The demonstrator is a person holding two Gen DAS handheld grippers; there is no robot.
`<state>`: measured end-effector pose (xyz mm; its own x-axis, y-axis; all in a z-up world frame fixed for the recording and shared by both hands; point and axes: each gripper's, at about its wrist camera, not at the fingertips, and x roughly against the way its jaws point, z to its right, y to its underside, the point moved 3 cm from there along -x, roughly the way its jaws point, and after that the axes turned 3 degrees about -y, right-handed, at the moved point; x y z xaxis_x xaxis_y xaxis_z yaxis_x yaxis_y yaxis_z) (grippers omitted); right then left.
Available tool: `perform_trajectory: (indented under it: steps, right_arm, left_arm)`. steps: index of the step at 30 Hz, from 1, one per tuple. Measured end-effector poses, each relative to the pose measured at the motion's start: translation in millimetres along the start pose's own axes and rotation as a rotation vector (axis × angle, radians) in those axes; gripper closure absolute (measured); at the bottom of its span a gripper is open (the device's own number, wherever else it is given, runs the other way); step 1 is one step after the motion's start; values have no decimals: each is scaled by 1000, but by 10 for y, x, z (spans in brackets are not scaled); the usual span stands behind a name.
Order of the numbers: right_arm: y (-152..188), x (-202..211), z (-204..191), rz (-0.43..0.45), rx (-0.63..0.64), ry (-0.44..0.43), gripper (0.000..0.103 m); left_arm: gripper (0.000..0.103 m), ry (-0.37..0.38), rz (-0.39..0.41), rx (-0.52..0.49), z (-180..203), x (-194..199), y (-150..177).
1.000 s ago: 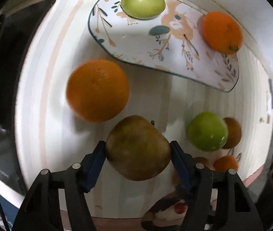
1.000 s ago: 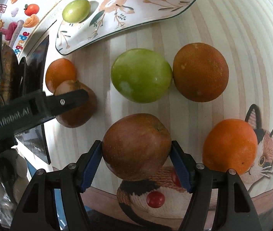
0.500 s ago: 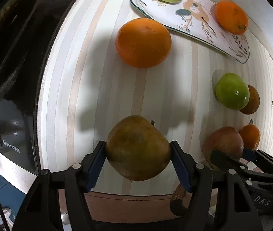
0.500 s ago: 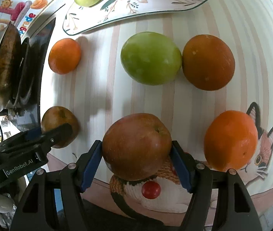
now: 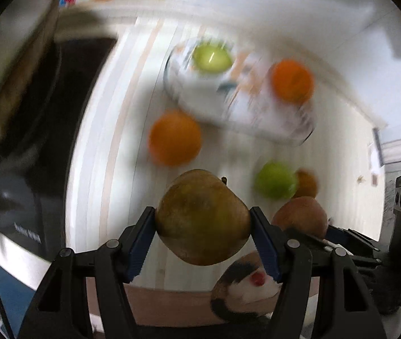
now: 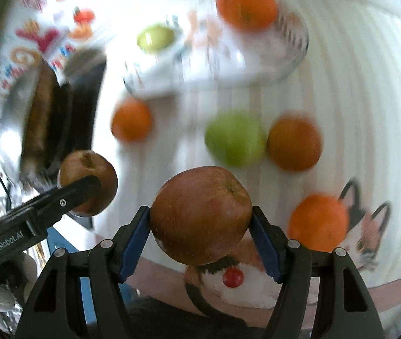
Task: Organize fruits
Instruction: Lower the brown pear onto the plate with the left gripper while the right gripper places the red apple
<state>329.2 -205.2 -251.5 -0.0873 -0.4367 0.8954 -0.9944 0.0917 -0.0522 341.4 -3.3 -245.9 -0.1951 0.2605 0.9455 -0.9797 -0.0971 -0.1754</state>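
Both tools carry fruit above the striped counter [image 5: 132, 147]: the left tool [image 5: 203, 226] is clenched on a brownish-green apple [image 5: 203, 217], and the right tool [image 6: 200, 223] is clenched on a red apple [image 6: 200, 214], each fruit pinched between blue pads and clear of the surface. The patterned plate [image 6: 257, 65] sits toward the far edge of the counter, already holding 1 green fruit [image 6: 155, 38] and 1 orange [image 6: 247, 4]. Left loose on the counter are an orange near the plate [image 5: 175, 137], a green apple [image 6: 235, 138] touching a darker orange [image 6: 293, 142], and another orange [image 6: 318, 221] on the cat picture at the near edge. Heavy blur suggests both views are moving. The step in hand appears to be carrying the 2 apples to the plate; the next move would call for reaching over the loose fruit, finding bare plate between the 2 fruits there, and lowering before release so nothing rolls.
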Motion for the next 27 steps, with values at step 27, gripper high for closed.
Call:
perform_trajectory:
  steps: [27]
  right_arm:
    - [-1458, -309, 578, 108, -149, 187, 30]
  left_arm:
    - [38, -274, -159, -53, -95, -967, -1494]
